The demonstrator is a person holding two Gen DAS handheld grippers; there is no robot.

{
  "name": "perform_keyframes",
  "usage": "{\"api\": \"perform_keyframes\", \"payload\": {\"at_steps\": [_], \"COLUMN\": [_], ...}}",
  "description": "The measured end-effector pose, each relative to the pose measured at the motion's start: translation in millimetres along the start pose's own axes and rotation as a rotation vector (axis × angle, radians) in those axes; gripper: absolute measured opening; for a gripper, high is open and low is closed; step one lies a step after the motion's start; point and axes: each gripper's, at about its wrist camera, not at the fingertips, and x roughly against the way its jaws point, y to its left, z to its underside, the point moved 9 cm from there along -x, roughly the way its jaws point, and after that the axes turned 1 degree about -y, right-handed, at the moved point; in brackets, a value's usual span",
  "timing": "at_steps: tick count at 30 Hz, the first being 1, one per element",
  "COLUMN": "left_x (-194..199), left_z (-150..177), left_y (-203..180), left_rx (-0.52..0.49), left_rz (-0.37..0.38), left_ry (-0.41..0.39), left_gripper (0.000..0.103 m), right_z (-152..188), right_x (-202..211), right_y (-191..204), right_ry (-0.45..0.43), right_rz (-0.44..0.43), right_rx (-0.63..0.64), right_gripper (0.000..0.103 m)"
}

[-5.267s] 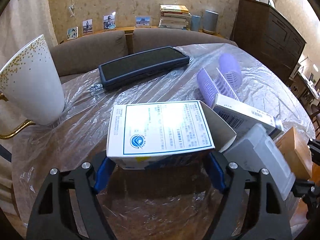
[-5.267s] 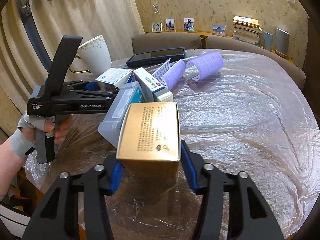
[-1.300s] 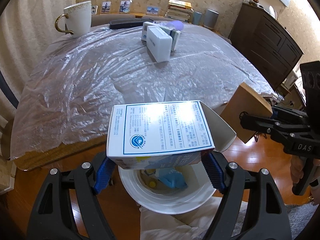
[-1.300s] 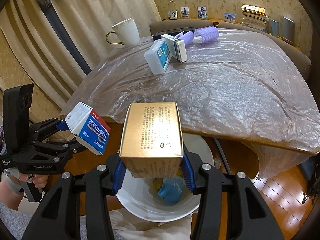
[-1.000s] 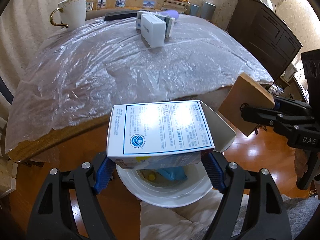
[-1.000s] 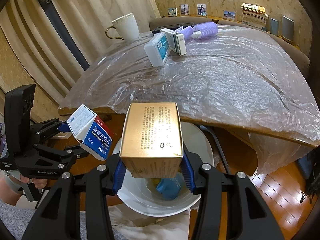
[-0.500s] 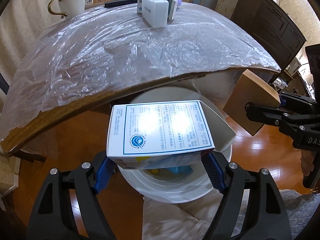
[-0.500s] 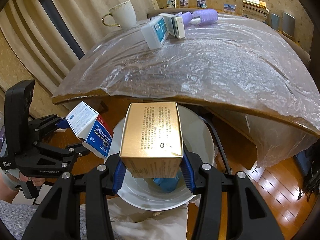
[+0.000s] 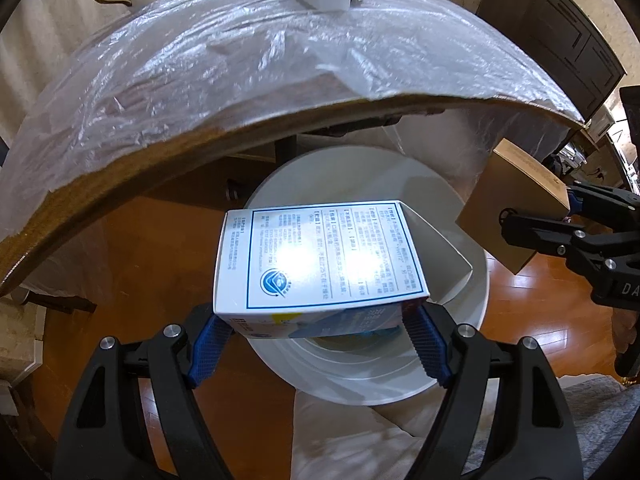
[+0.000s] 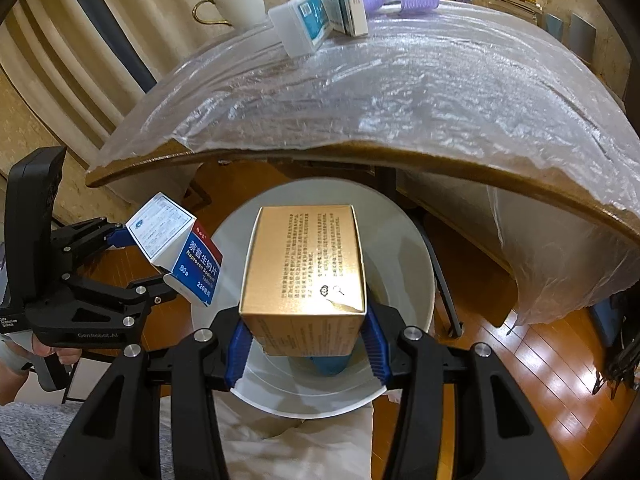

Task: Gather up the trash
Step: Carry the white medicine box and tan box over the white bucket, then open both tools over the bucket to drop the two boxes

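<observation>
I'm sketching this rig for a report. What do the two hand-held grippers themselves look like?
Both match: matte black angular frames with silver screw heads and ribbed blue pads on the fingers. The left hand-held gripper has a tall black block at its rear and white lettering, "GenRobot.AI", on its side. The right hand-held gripper shows white letters "DA" on its body in the left wrist view.

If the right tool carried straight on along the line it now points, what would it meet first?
Most likely the inside of the white bin. The right tool, shut on the gold box, points steeply down into its mouth, where something blue lies below; depth is hard to judge, so the blue item may come first.
</observation>
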Motion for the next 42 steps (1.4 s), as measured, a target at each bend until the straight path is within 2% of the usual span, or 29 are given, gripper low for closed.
{"api": "perform_keyframes", "payload": {"at_steps": [4, 21, 42], "left_x": [-7.6, -39.4, -52.3], "left_z": [4.3, 6.5, 6.3], "left_y": [3.8, -4.3, 1.2], "left_rx": [-0.014, -0.024, -0.041], "left_rz": [-0.031, -0.065, -0.111], "left_ry": [0.008, 0.042, 0.063], "left_gripper": [0.08, 0.08, 0.08], "right_z": [3.1, 10.9, 4.1], "right_x": [-6.0, -34.8, -48.1], "right_y": [0.5, -1.5, -3.4], "right_ry": [0.012, 0.073, 0.092], "right_rz": [0.005, 0.017, 0.05], "right_rx": [0.01, 0.0, 0.0], "right_gripper": [0.047, 0.047, 0.047]}}
